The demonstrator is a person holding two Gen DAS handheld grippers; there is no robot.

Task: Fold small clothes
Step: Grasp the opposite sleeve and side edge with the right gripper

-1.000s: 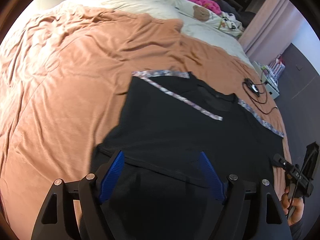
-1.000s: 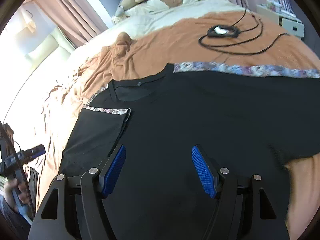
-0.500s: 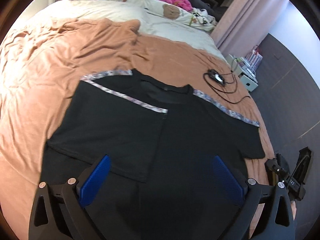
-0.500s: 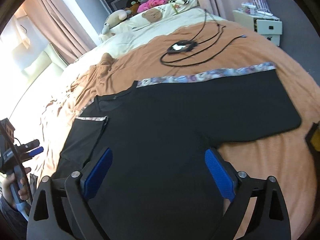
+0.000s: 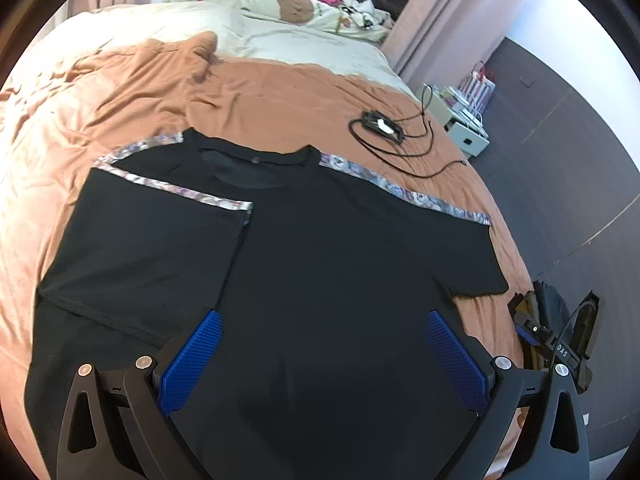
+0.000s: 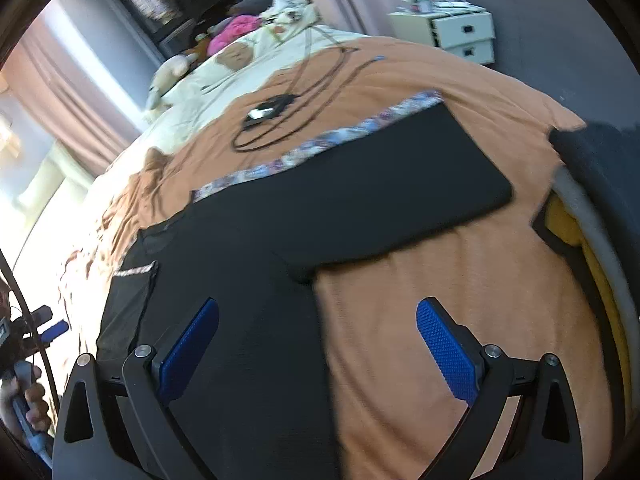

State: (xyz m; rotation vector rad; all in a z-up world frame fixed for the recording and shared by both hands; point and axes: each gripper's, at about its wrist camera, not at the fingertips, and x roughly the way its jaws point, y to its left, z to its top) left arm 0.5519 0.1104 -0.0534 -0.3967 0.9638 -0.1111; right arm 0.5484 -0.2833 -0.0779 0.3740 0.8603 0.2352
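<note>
A black T-shirt point(image 5: 320, 264) with patterned shoulder trim lies flat on the orange bedspread point(image 5: 120, 92). Its left side and sleeve are folded inward over the body point(image 5: 152, 248); its right sleeve point(image 6: 384, 192) lies spread out. My left gripper point(image 5: 320, 356) is open and empty above the shirt's lower middle. My right gripper point(image 6: 316, 344) is open and empty above the shirt's right side edge, below the spread sleeve. The shirt also shows in the right wrist view point(image 6: 248, 320).
A black cable coil with a small device point(image 5: 384, 128) lies on the bedspread beyond the shirt. Pillows and plush toys point(image 5: 296, 8) sit at the head of the bed. A white drawer unit point(image 6: 460, 36) stands beside the bed. The bed's edge point(image 6: 592, 240) is at right.
Both grippers have opened wider and pulled back from the shirt. The left view has swung right toward the shirt's middle; the right view has swung right toward the spread sleeve and bed edge.
</note>
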